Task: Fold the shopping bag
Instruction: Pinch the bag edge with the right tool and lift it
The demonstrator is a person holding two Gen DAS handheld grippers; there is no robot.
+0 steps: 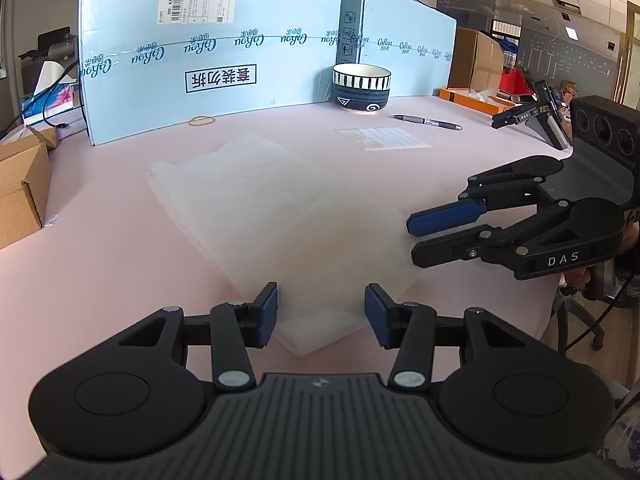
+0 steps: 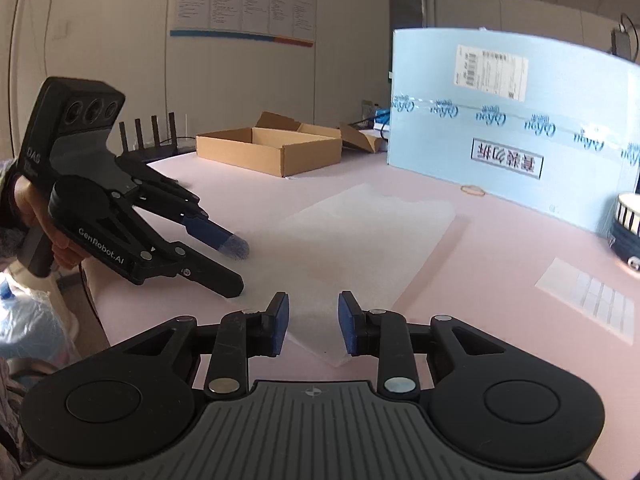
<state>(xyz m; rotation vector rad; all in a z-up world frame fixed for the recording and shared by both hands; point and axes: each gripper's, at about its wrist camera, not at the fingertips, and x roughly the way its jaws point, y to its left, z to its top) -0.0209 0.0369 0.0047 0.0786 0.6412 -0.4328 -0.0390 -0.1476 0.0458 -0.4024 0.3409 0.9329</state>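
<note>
Seeing my left gripper [image 1: 321, 312] part-open, nothing gripped, flat folded translucent white plastic shopping bag [image 1: 276, 216] below fingertips; right gripper [image 2: 313, 322] part-open, empty, just right.

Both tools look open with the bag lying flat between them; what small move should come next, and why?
Probably close the left tool on the near corner of the bag. The bag lies flat and partly folded on the table, that corner sits between open pads, and the right tool is open beside its edge.
</note>
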